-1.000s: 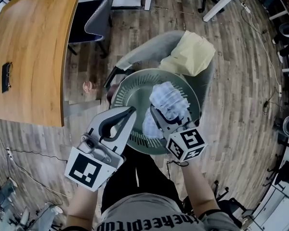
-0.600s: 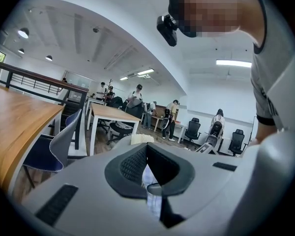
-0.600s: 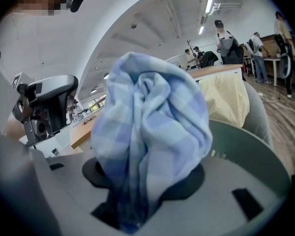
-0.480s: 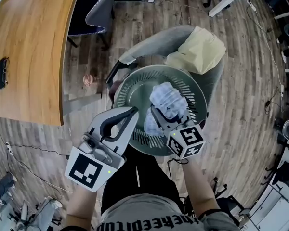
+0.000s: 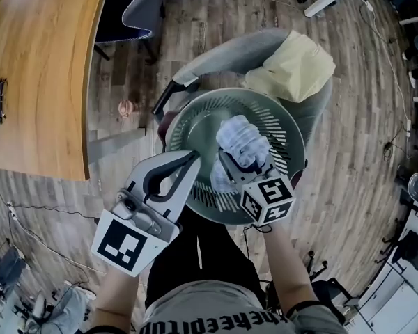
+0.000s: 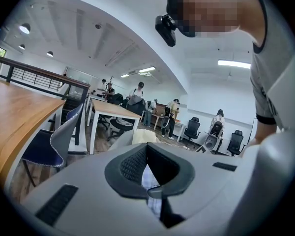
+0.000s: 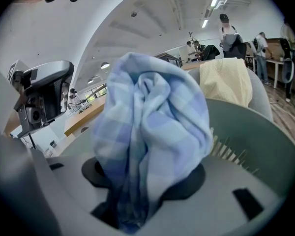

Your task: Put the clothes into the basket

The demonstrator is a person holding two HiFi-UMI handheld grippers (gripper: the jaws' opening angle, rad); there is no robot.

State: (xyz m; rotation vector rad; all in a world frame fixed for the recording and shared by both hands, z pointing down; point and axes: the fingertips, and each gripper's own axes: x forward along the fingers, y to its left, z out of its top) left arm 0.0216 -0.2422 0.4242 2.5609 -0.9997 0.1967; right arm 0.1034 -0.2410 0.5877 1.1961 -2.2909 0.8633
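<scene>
Here the right tool is clenched on a bunched blue-and-white checked cloth, and the right gripper view shows the fabric wadded between its two dark pads and bulging out past them. From the head view the cloth sits within the round rim of the green slatted basket, over its hollow; whether it touches the bottom cannot be told. The basket's slotted wall rises just behind the cloth in the right gripper view.

The left tool hangs at the near left edge of the basket with its jaws closed together at the tips and nothing gripped; only a sliver of the checked cloth shows beyond the loop between its pads.

A pale yellow cloth lies on the grey armchair just beyond the basket's far rim. A wooden desk stands well apart at the left, on the plank floor
</scene>
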